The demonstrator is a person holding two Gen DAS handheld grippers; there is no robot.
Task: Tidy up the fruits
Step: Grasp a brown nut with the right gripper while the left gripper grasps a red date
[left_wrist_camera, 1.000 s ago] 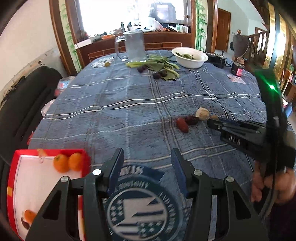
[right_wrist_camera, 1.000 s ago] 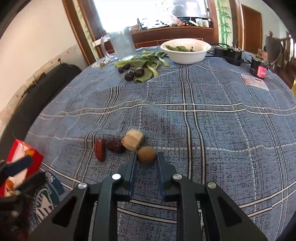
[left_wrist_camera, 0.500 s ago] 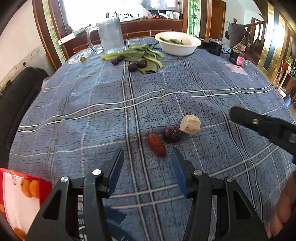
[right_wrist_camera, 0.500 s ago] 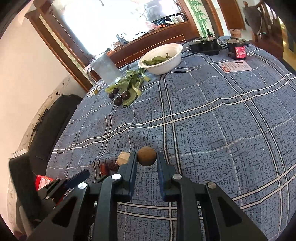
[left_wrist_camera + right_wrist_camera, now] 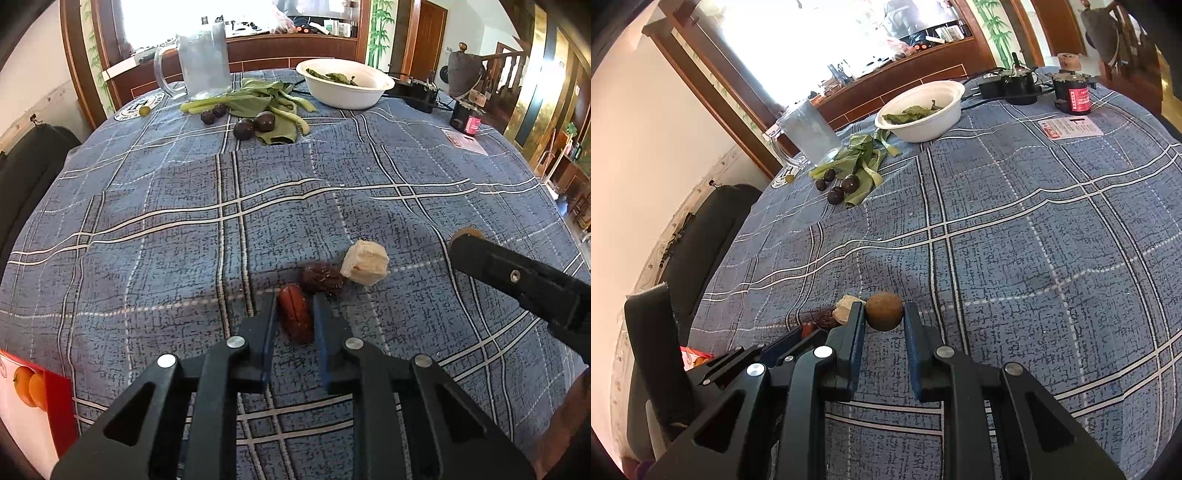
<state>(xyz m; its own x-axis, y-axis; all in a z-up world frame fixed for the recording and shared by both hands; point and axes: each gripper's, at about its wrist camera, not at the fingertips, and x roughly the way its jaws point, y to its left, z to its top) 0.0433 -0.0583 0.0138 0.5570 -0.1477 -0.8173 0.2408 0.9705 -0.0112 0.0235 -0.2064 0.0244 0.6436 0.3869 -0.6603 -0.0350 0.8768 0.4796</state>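
Table (image 5: 406, 206): round, covered by a blue plaid cloth. Far edge: clear pitcher (image 5: 202, 61), white bowl (image 5: 343, 83) holding green leaves, loose leafy greens (image 5: 266, 105) with four dark round fruits (image 5: 243, 129) among them. Far right edge: small red-labelled jar (image 5: 1075, 94) next to black devices, printed card (image 5: 1069, 127) just in front of it. Near left edge: red and white box (image 5: 33, 402) with oranges pictured on it, only partly in view.

Left claw (image 5: 294, 317): pointing steeply down at the near centre of the table, jaws closed on the red date (image 5: 295, 323), which lies on the cloth with a pad against each side. Touching the date on its far side: dark wrinkled date (image 5: 322, 278). Just right of that: pale tan chunk (image 5: 365, 263).

Right claw (image 5: 884, 321): jaws clamped on a small round brown fruit (image 5: 884, 311), held at the fingertips, right of the date cluster. Cannot tell from either view whether the fruit touches the cloth.
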